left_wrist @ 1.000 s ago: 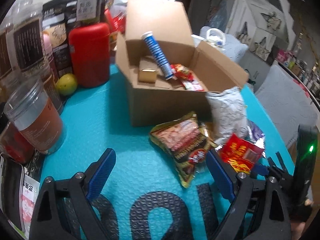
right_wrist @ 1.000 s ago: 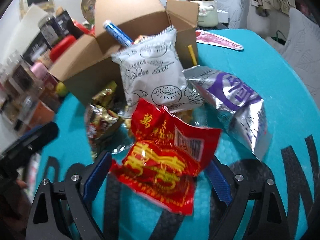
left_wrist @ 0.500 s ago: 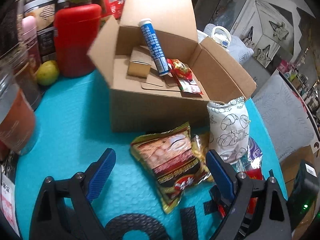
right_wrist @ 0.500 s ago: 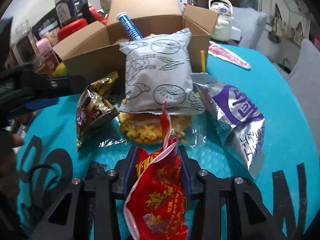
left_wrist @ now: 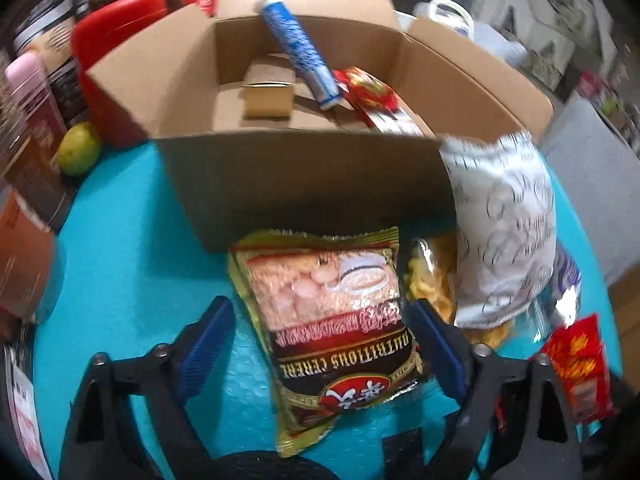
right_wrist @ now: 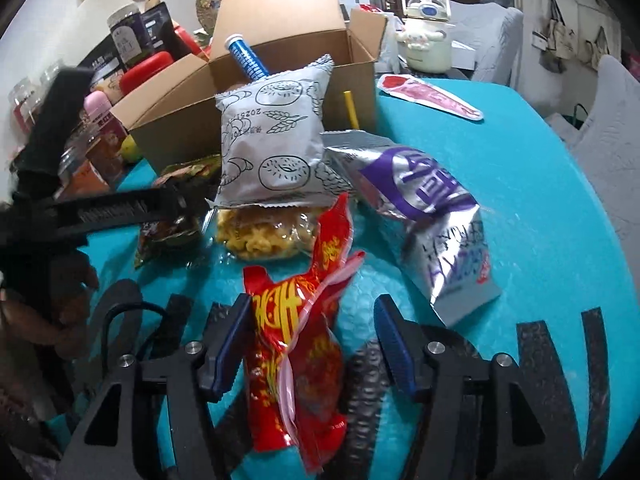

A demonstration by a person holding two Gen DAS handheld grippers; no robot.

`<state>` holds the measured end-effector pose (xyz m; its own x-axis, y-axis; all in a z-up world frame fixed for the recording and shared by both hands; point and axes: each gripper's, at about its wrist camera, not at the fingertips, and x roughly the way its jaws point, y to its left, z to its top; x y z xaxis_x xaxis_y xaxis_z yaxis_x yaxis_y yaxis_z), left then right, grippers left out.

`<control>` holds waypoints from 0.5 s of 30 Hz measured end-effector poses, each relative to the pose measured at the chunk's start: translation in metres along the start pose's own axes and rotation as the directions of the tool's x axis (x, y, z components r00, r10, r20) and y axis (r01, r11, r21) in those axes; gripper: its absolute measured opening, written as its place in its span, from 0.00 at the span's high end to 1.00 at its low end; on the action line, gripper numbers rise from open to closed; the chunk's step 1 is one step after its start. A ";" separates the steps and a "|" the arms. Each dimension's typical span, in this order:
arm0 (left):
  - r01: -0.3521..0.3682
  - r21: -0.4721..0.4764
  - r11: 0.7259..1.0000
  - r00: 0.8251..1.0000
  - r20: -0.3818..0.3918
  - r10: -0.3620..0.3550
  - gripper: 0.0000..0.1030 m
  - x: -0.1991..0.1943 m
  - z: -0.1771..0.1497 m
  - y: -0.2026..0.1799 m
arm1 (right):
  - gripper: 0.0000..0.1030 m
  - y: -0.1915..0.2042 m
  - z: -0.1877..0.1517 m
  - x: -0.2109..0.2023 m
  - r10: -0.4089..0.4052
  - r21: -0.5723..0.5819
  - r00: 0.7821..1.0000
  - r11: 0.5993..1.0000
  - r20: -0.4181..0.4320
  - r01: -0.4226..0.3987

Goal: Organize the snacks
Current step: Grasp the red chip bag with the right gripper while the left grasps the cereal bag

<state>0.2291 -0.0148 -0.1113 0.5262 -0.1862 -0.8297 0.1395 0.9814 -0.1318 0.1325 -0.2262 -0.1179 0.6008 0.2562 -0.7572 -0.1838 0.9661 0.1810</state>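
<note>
Left claw (left_wrist: 320, 336) straddles the cereal packet (left_wrist: 332, 320) flat on the table (left_wrist: 120, 240) before the cardboard box (left_wrist: 300, 184); jaws just closing, right pad touching, left pad clear. Right claw (right_wrist: 316, 340) has just been opening, red packet (right_wrist: 300, 344) loose between. Advice: centre left claw, pinch firmly, lift clear of box wall.

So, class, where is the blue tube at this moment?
In the left wrist view the blue tube is inside the open cardboard box, leaning on its back wall, with a small brown carton to its left and a red packet to its right.
</note>
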 end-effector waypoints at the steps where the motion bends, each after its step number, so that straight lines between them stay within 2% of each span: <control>1: 0.011 -0.006 1.000 1.000 -0.011 -0.011 0.31 0.002 -0.001 0.002 | 0.40 0.000 -0.001 -0.001 0.000 0.001 1.000 1.000 0.001 0.000; 2: 0.005 -0.014 1.000 1.000 -0.001 -0.005 0.41 0.000 -0.002 0.005 | 0.40 0.000 -0.002 -0.001 0.000 0.003 1.000 1.000 0.002 0.000; 4: 0.020 -0.004 1.000 1.000 -0.002 -0.020 0.47 -0.003 -0.002 0.006 | 0.43 0.001 -0.003 -0.003 0.004 0.006 1.000 1.000 0.006 -0.004; 5: 0.018 0.001 1.000 1.000 -0.001 -0.018 0.50 -0.005 -0.003 0.007 | 0.54 0.001 -0.004 -0.004 0.025 0.008 1.000 1.000 0.004 -0.025; 7: 0.022 0.014 1.000 1.000 -0.003 -0.022 0.51 -0.009 -0.007 0.007 | 0.62 0.003 -0.005 -0.006 0.051 0.024 0.999 0.998 0.002 -0.051; 15: 0.054 0.061 0.997 0.998 -0.029 -0.052 0.51 -0.037 -0.040 0.006 | 0.63 0.008 -0.015 -0.014 0.036 0.017 0.999 0.999 0.002 -0.036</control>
<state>0.1768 -0.0006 -0.1032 0.4934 -0.2356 -0.8373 0.2187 0.9653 -0.1427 0.1110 -0.2225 -0.1152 0.5952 0.2906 -0.7492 -0.1922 0.9567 0.2184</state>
